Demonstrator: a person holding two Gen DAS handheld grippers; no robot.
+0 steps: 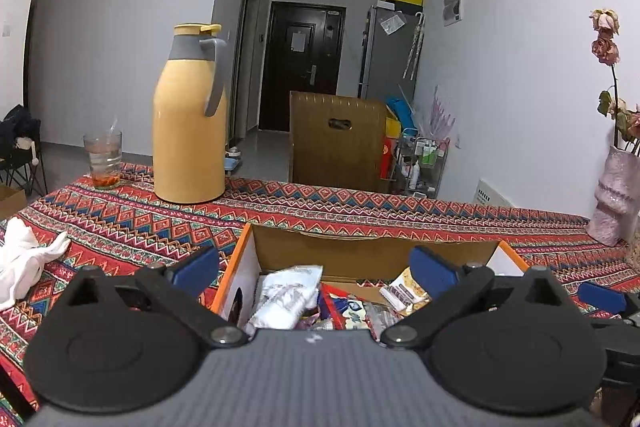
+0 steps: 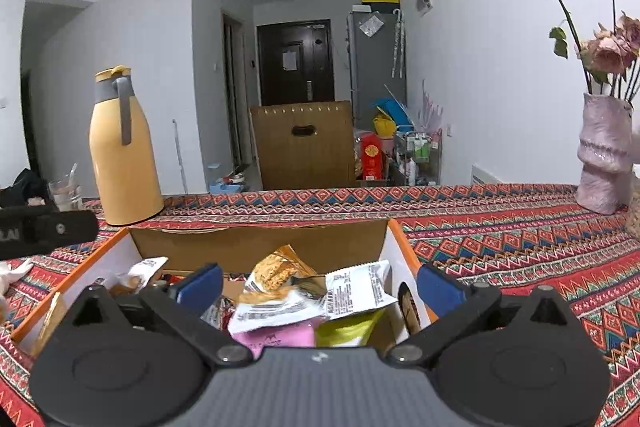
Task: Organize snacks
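An open cardboard box with an orange rim (image 1: 360, 247) (image 2: 256, 241) stands on the patterned tablecloth and holds several snack packets. A white packet (image 1: 286, 297) and a beige packet (image 1: 404, 291) lie in it in the left wrist view. A packet with a brown cracker picture (image 2: 276, 275), a white printed packet (image 2: 356, 291), a pink one (image 2: 280, 337) and a green one (image 2: 348, 329) show in the right wrist view. My left gripper (image 1: 314, 269) is open above the box's left part, holding nothing. My right gripper (image 2: 320, 285) is open above its right part, holding nothing.
A yellow thermos (image 1: 190, 119) (image 2: 120, 151) and a glass (image 1: 103, 159) stand at the table's far left. A white cloth (image 1: 24, 259) lies at the left. A pink vase with dried roses (image 2: 602, 155) stands at the far right. A wooden chair back (image 1: 336, 143) is behind the table.
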